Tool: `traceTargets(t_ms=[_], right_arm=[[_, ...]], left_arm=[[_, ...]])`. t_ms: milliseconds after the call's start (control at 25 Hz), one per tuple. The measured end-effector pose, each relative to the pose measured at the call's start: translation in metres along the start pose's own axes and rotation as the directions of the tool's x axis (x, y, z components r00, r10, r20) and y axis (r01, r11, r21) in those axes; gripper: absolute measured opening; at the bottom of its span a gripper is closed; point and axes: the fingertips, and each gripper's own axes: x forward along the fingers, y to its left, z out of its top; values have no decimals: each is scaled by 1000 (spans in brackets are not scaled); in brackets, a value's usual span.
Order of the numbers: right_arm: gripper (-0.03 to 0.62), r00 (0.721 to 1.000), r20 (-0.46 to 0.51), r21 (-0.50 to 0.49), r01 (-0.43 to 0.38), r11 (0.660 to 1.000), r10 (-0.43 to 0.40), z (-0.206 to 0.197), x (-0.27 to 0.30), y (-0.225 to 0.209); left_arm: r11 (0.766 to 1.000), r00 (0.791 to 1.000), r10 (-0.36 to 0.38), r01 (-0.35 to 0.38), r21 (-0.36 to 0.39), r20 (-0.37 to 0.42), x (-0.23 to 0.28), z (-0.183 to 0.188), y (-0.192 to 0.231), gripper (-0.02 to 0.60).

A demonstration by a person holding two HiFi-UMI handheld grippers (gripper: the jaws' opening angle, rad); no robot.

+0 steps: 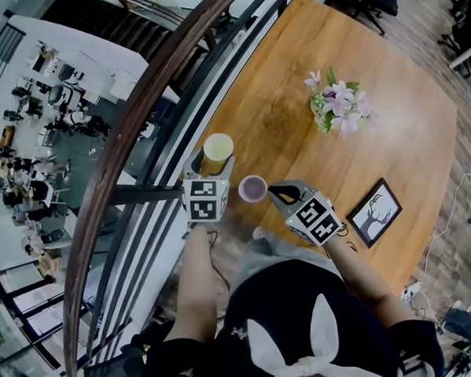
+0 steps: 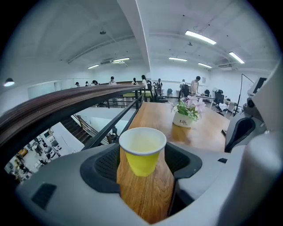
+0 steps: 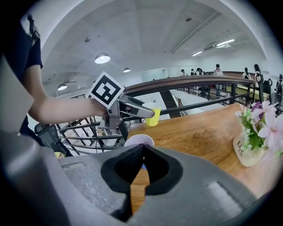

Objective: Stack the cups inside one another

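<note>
Left hand-held gripper (image 2: 142, 164) pinching yellow cup (image 2: 141, 149), right hand-held gripper (image 3: 142, 149) pressed together (by purple cup (image 3: 134, 140))

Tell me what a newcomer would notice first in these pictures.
The yellow paper cup stands out first, gripped in the left gripper at the edge of the wooden table, next to the railing. Beside it the right gripper, jaws together, points at a purple cup on the table. A pot of pink flowers sits farther back.
</note>
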Motion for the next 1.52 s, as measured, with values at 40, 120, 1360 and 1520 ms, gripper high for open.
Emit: traceTargets(t_ms=[40,120,1360,1520], right_arm=[[-2,1000,3,-2,1,1000,-1,1,-1,1],[-2,1000,7,-6,4,1000,-4,4,-3,3],[-2,997,55,-19,64,998,-62,6,-27,17],[-2,996,57,-18,70,997,-69,5,-30,17]], left_arm=[[1000,1000,-2,2,2,10,-4,5,0,328],[1000,999,-5,5,5,31,-12,13,-1,328],[994,960,-105,99,36,259,-104,63,-56,281],[992,954,-126,121,35,273,-110,60,-65,281]])
